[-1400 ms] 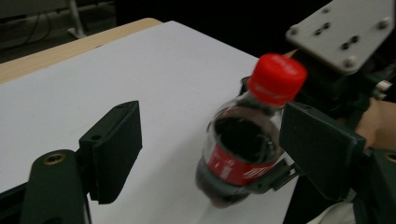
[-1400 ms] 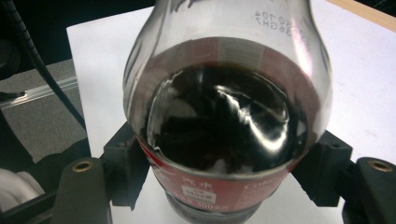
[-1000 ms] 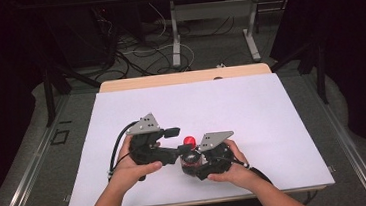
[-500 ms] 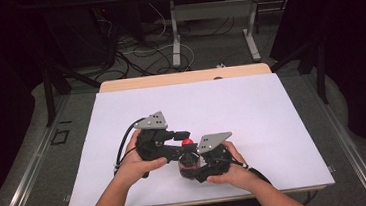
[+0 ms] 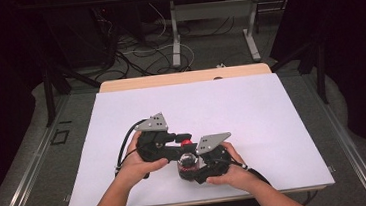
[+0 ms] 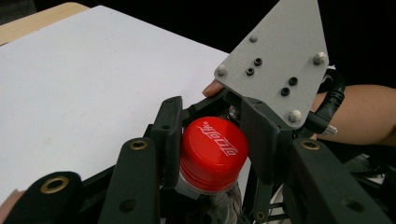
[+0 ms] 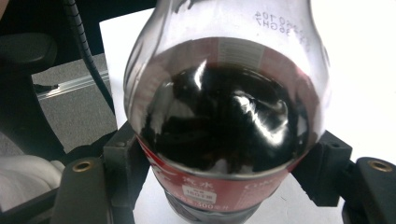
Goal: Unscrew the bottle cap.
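Left gripper view: red cap (image 6: pixel 212 153) of the cola bottle (image 6: pixel 219 205) sits between the left gripper (image 6: pixel 215 140)'s two black pads, both pressed on its sides. Those jaws have just been closing, and they are now clamped on the cap. The grey plate of the right gripper (image 6: pixel 275 60) is just behind the cap, very close, with a fingertip at its edge.

Right gripper view: right gripper (image 7: pixel 224 172) is clamped on the bottle (image 7: pixel 224 116) body at the red label, a pad tight on each side. Dark liquid fills the lower part; the shoulder above is clear.

High view: bottle (image 5: pixel 188 163) is held low over the near middle of the white table sheet (image 5: pixel 231 109), cap (image 5: pixel 186 143) pointing away from the person. Left gripper (image 5: pixel 182 140) and right gripper (image 5: pixel 197 169) are nearly touching, hands on either side.

Room: wide bare sheet ahead and to both sides. Near edge of the sheet is close under the forearms, so little margin there. The far edge meets a strip of wooden tabletop (image 5: pixel 184 78). Left and right edges are well apart from the grippers.
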`<state>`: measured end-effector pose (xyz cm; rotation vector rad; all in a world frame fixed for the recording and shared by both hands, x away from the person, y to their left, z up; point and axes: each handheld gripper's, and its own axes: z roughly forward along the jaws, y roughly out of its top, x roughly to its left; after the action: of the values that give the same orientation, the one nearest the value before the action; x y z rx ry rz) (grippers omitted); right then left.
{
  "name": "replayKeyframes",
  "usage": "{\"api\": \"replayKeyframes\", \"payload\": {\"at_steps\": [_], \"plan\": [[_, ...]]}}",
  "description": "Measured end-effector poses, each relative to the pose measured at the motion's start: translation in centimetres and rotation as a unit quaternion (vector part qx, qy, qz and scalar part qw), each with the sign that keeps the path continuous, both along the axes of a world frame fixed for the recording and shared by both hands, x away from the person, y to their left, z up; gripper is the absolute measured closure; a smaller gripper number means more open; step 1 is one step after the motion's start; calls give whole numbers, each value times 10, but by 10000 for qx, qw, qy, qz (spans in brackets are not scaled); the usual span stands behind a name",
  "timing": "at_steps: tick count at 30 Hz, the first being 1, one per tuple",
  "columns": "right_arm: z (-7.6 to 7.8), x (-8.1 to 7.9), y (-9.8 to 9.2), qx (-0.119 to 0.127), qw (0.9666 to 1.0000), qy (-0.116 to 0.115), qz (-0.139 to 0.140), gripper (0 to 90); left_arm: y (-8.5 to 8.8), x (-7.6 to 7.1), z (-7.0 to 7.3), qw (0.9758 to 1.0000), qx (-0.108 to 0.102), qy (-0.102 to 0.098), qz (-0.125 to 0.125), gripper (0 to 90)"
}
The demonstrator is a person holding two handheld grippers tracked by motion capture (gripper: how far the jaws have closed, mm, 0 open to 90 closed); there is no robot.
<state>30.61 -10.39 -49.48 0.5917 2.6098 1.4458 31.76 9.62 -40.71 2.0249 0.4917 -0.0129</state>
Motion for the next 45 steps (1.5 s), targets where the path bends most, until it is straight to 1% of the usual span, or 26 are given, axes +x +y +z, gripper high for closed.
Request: {"api": "replayKeyframes", "payload": {"at_steps": [4, 5, 6, 8, 9, 10, 13, 15, 16, 17, 18, 19, 20, 23, 24, 25, 26, 27, 28, 30, 32, 33, 36, 39, 42, 45], "plan": [[0, 0, 0, -24, 10000, 3, -69, 292, -3, -5, 1, 9995, 19, -79, 310, 605], [0, 1, -1, -47, 9999, -60, -92, 292, -3, -5, 1, 9995, 19, -79, 310, 605], [0, 0, 0, 4, 9998, -73, -194, 292, -5, -9, 2, 9982, 49, -143, 576, 605], [1, 0, -1, -14, 9996, -107, -252, 293, -8, -13, 3, 9965, 98, -232, 793, 607], [1, 0, -1, 5, 9993, -119, -350, 293, -8, -13, 3, 9965, 98, -232, 793, 608], [2, 0, -1, -61, 9992, -123, -362, 292, -12, -17, 4, 9938, 167, -319, 1050, 610], [1, -1, 0, -86, 9983, -219, -536, 293, -19, -24, 5, 9881, 284, -390, 1462, 611], [2, -2, 0, -88, 9975, -241, -654, 293, -24, -28, 5, 9828, 284, -439, 1769, 612], [2, -2, 0, -112, 9972, -276, -692, 292, -24, -28, 5, 9828, 284, -439, 1769, 612], [1, -2, 1, -93, 9969, -275, -737, 293, -27, -32, 6, 9784, 379, -462, 1981, 613], [2, -2, 0, -117, 9968, -292, -731, 292, -30, -33, 6, 9762, 373, -460, 2088, 612], [2, -2, 0, -131, 9967, -279, -757, 292, -30, -33, 6, 9762, 373, -460, 2088, 612], [1, -2, 0, -119, 9965, -294, -779, 292, -31, -33, 6, 9743, 360, -360, 2195, 612], [1, -1, -1, -114, 9968, -220, -761, 292, -30, -29, 6, 9760, 334, -287, 2132, 608], [1, 0, -1, -102, 9971, -238, -710, 292, -27, -26, 8, 9790, 313, -160, 2009, 594], [1, -1, -2, -107, 9973, -210, -692, 291, -25, -24, 8, 9811, 225, -195, 1912, 566], [1, -1, -2, -107, 9973, -210, -692, 291, -25, -24, 8, 9811, 225, -195, 1912, 534], [1, 0, -2, -54, 9978, -151, -641, 291, -22, -23, 9, 9824, 198, -207, 1844, 519], [1, 0, -2, -28, 9979, -100, -632, 291, -15, -20, 13, 9864, 57, -192, 1633, 503], [1, 1, -2, -21, 9983, -97, -577, 291, -9, -18, 15, 9914, -74, -109, 1300, 468], [2, 0, -3, -58, 9987, -30, -501, 291, -4, -16, 16, 9956, -92, -51, 931, 457], [2, 0, -2, -9, 9986, -44, -521, 291, -1, -15, 16, 9971, -98, -99, 754, 455], [3, -1, -1, 44, 9990, -70, -448, 291, 4, -11, 14, 9990, -71, -4, 441, 456], [3, -3, 0, 25, 9994, 54, -336, 290, 6, -5, 8, 9998, -146, 105, 81, 469], [2, -3, 2, -14, 9999, 12, -152, 290, 6, -1, 4, 9997, -175, 157, -33, 490], [2, -5, 4, 45, 9999, -42, -93, 291, 5, 2, 2, 9999, -104, 97, -75, 521]]}}
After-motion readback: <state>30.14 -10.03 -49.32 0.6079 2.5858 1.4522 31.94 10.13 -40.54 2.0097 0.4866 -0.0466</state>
